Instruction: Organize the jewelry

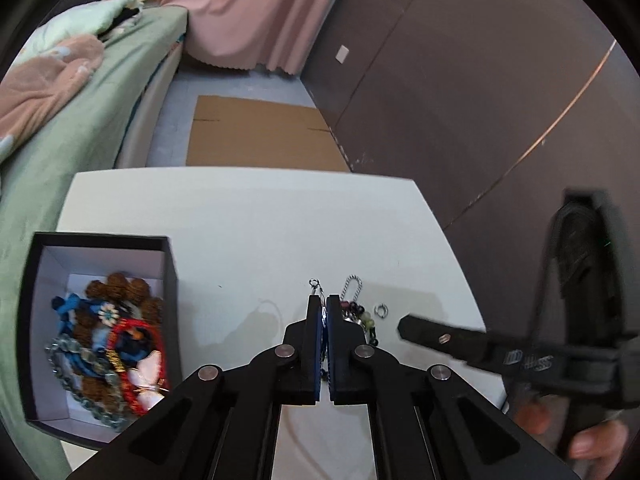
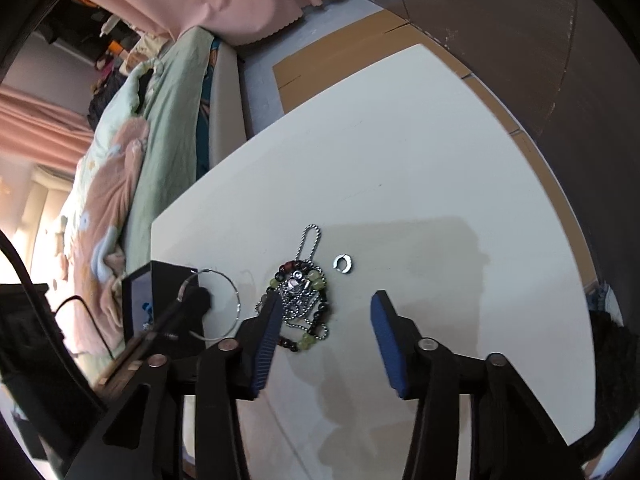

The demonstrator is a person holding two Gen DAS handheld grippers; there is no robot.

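Jewelry fills the black box (image 1: 100, 240) at eight o'clock in our left wrist view: brown beads (image 1: 120, 284), a red bracelet (image 1: 136, 326), a blue ribbon piece (image 1: 70, 306), a grey-green chain (image 1: 68, 356) and a pale pink charm (image 1: 148, 372), heaped together on its white lining. Our left gripper (image 1: 323, 300) has its jaws pressed together on a thin wire hoop (image 2: 236, 300), held above the white table (image 1: 248, 216). Our right gripper (image 2: 326, 306) stands with its jaws wide apart, holding nothing. At eleven o'clock from it a beaded bracelet (image 2: 316, 278) tangled with a ball chain (image 2: 310, 236) lies on the table, and a small silver ring (image 2: 343, 263) sits just beside them at twelve o'clock.
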